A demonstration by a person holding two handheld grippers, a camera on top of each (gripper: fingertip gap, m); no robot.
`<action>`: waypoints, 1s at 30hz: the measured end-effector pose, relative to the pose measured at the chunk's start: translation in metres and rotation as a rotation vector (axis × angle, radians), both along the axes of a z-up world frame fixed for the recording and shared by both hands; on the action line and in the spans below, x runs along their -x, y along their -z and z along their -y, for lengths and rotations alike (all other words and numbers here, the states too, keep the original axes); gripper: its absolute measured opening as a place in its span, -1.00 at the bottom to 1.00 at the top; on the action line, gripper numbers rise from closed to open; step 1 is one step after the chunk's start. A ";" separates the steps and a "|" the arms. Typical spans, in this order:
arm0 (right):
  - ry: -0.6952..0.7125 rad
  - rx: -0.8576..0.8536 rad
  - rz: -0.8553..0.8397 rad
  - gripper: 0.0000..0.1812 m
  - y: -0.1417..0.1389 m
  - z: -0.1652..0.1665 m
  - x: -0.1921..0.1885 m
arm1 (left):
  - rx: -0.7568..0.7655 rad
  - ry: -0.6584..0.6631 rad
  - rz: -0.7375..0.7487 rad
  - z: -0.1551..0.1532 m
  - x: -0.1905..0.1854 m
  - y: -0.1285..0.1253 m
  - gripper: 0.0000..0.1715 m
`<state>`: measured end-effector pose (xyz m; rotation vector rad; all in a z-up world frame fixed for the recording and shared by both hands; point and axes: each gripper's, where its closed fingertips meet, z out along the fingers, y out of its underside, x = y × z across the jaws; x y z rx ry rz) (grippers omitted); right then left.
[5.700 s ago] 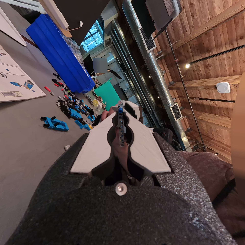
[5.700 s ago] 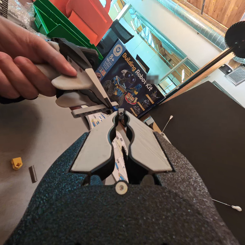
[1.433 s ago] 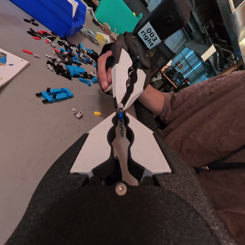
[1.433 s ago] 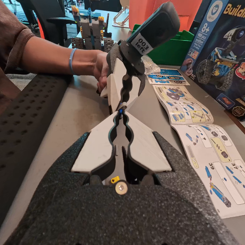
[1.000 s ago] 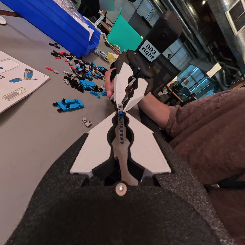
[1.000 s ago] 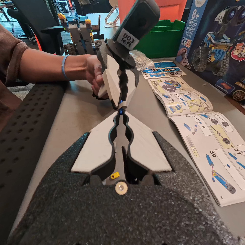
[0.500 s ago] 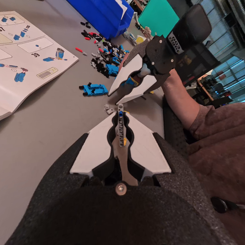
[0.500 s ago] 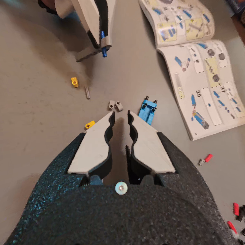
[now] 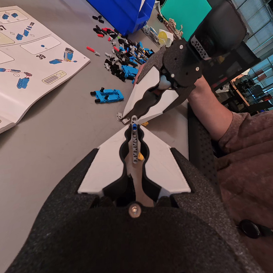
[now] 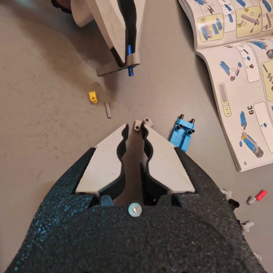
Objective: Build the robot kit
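Left wrist view: left gripper has its jaws closed on a grey beam with a row of holes, held near one end. A blue pin sits in the second hole from the far tip. The beam's long axis runs along the fingers, one end poking just past the tips and the rest lying back between them. Only this view shows the row of holes, the loose heap of small parts of black, blue, red and grey, the blue bin behind the heap, and the person's brown sleeve.

Right wrist view: right gripper has its jaws apart, gripping nothing, tips low over the grey surface. Two small grey connectors lie at the tips; one lies in the gap, the other just beside the right finger. Whether the finger touches it, cannot tell. Only this view shows the beam side-on, level above the surface, with the pin sticking out through both faces. Also seen here only: a short grey rod and the yellow piece beside it, both lying between the two grippers.

Both views: a blue block with black pins lies just right of the right gripper, and an open instruction booklet lies beyond it.
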<state>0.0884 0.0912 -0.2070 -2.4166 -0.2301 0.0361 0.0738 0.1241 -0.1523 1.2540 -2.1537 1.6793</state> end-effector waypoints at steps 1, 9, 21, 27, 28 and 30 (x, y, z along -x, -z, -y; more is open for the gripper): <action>0.002 -0.001 0.000 -0.83 0.000 -0.001 0.000 | 0.000 -0.001 0.000 0.000 0.000 0.000 -0.92; 0.015 -0.126 0.134 -0.92 -0.028 -0.012 -0.011 | 0.017 -0.009 -0.009 0.000 -0.001 0.000 -0.92; 0.085 -0.585 0.419 -0.92 -0.112 -0.050 -0.002 | 0.521 -0.058 -0.013 -0.014 -0.007 -0.068 -0.92; 0.185 -0.643 0.409 -0.92 -0.123 -0.055 -0.008 | 0.595 -0.092 0.017 -0.020 -0.010 -0.081 -0.92; 0.189 -0.661 0.394 -0.92 -0.126 -0.056 -0.006 | 0.600 -0.099 0.031 -0.021 -0.011 -0.083 -0.92; 0.252 -0.690 0.380 -0.92 -0.131 -0.055 -0.012 | 0.609 -0.106 0.054 -0.023 -0.011 -0.087 -0.93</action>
